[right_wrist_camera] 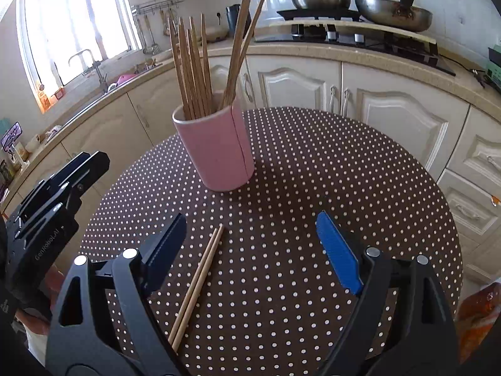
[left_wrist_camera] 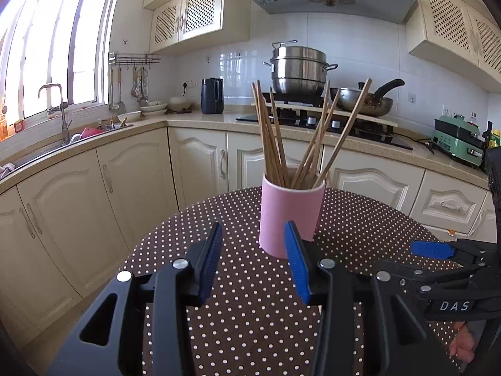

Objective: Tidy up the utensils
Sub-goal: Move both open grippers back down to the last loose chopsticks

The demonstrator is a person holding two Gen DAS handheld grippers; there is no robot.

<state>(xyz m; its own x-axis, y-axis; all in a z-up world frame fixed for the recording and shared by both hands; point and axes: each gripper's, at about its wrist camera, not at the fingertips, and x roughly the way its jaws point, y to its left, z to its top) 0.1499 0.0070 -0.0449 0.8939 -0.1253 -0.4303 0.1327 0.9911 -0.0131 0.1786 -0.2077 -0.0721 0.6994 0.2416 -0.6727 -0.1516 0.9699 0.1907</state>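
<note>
Pink holder [right_wrist_camera: 216, 147] with upright chopsticks [right_wrist_camera: 194, 69] seen at 12 o'clock on dotted surface [right_wrist_camera: 344, 172]; chopstick pair [right_wrist_camera: 197, 285] lies flat between wide-open right gripper [right_wrist_camera: 250, 244]; left gripper [left_wrist_camera: 253, 260] part-open, empty

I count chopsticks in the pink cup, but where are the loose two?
In the right wrist view, the loose pair of chopsticks lies flat on the dotted tablecloth, between the open right gripper fingers, nearer than the pink cup.

Polka-dot surface [right_wrist_camera: 344, 169] is bare to the right of the pink cup [right_wrist_camera: 216, 150], whose splayed chopsticks [right_wrist_camera: 194, 65] block overhead access, while a loose chopstick pair [right_wrist_camera: 197, 282] lies flat between the right hand-held gripper's [right_wrist_camera: 250, 247] wide-apart pads.
</note>
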